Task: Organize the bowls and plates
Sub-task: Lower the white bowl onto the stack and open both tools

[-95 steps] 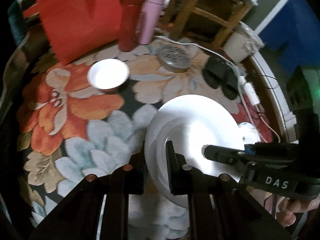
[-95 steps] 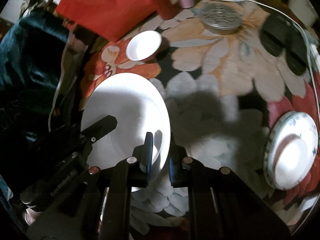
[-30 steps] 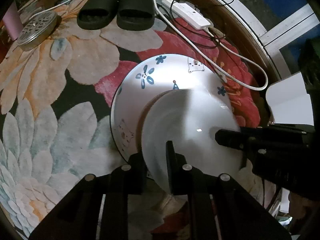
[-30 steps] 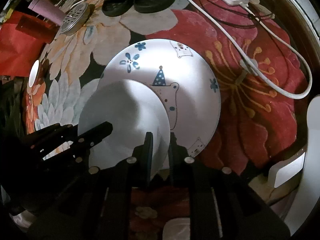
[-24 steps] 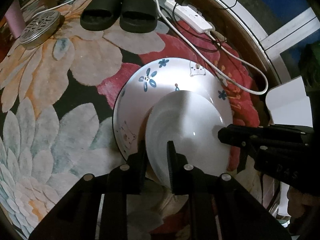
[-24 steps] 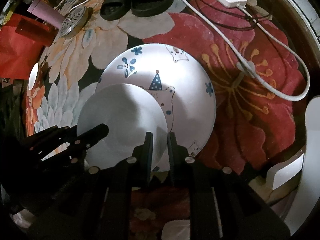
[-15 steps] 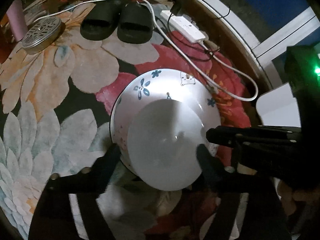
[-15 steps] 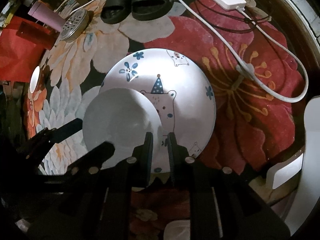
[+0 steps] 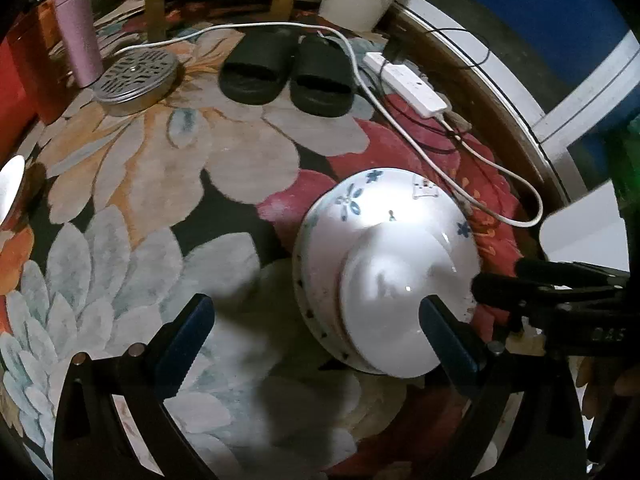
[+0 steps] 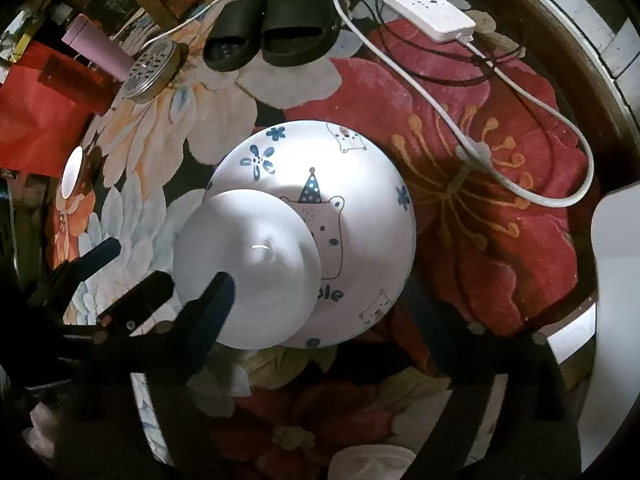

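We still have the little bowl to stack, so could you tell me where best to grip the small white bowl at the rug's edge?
Probably its rim: the small white bowl stands upright and open, so one finger inside and one outside, coming from above, should pinch the thin wall.

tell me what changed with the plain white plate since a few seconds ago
The plain white plate was carried from beside the small bowl over to the bear plate and set on it. Both the left gripper and the right gripper have just opened and let it go. Bear plate, slippers unmoved.
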The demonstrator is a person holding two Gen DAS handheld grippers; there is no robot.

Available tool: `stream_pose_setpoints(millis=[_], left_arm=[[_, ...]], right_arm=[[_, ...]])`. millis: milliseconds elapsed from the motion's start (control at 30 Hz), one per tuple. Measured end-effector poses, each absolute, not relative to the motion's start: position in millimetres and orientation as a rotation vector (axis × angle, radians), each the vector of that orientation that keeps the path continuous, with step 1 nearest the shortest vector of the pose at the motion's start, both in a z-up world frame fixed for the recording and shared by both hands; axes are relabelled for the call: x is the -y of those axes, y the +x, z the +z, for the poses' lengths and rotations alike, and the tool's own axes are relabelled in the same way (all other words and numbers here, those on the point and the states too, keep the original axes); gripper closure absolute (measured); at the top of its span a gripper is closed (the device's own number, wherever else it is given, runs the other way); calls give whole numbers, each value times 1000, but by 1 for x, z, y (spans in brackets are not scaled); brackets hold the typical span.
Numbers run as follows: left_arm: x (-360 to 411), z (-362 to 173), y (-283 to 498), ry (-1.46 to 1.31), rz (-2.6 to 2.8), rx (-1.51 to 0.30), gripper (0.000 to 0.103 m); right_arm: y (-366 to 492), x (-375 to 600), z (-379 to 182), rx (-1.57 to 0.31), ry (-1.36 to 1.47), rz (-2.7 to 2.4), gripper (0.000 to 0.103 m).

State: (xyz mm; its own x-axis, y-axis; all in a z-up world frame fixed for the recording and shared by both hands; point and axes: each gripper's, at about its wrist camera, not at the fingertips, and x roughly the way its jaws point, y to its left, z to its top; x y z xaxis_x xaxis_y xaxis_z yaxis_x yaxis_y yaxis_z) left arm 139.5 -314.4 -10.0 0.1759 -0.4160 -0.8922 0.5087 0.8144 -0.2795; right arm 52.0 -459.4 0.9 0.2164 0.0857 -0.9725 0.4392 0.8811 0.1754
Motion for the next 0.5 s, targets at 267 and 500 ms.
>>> stream_pose_setpoints(millis=[267,500], left_arm=[[303,-9,144,82,-629,-1227,1],[296,-8,146,80,-613,-1225,1]], right_arm=[[54,455,3,-1332,452,-250,1],[54,451,2,-1347,427,-251,0]])
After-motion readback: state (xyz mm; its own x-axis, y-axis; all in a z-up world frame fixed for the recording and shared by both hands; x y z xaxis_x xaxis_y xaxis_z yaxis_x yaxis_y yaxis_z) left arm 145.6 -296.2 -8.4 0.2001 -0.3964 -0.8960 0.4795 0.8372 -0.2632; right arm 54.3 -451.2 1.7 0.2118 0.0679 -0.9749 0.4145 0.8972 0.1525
